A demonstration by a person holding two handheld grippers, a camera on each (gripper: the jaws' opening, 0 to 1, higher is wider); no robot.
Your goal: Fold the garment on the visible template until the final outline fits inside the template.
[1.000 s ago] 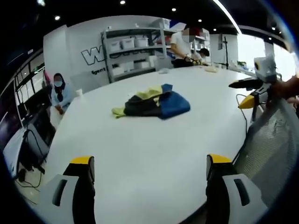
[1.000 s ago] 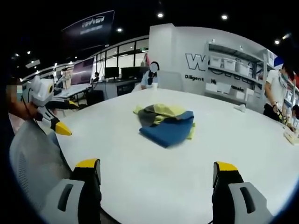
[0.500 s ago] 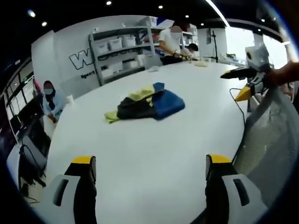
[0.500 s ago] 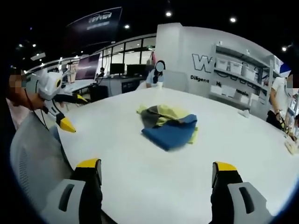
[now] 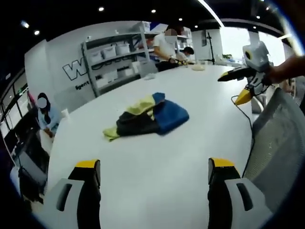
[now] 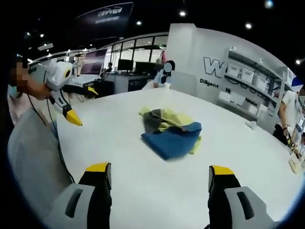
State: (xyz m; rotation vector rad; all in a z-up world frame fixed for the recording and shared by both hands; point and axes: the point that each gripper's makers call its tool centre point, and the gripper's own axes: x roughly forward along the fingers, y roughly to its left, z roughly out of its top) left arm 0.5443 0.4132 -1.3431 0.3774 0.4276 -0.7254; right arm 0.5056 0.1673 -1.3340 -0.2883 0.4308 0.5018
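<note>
Open-plan lab or tech workspace, office-like; large white oval table [image 5: 157,162] at centre; grey metal shelving unit [image 5: 114,57] against a white wall, stocked with white storage bins [image 5: 123,48]; big dark lettering on the white wall [image 6: 214,71]; black ceiling with round recessed spotlights [image 5: 101,8]; row of dark computer monitors [image 6: 128,65] on desks at the back; grey mesh-back office chair [image 5: 279,138] at the table edge; seated person in pale top [image 5: 45,114]; standing person in white shirt [image 5: 164,45] working near the shelves.

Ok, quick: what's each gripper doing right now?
Left gripper: open, holding nothing, short of the garment.
Right gripper: open, holding nothing, also short of it.
</note>
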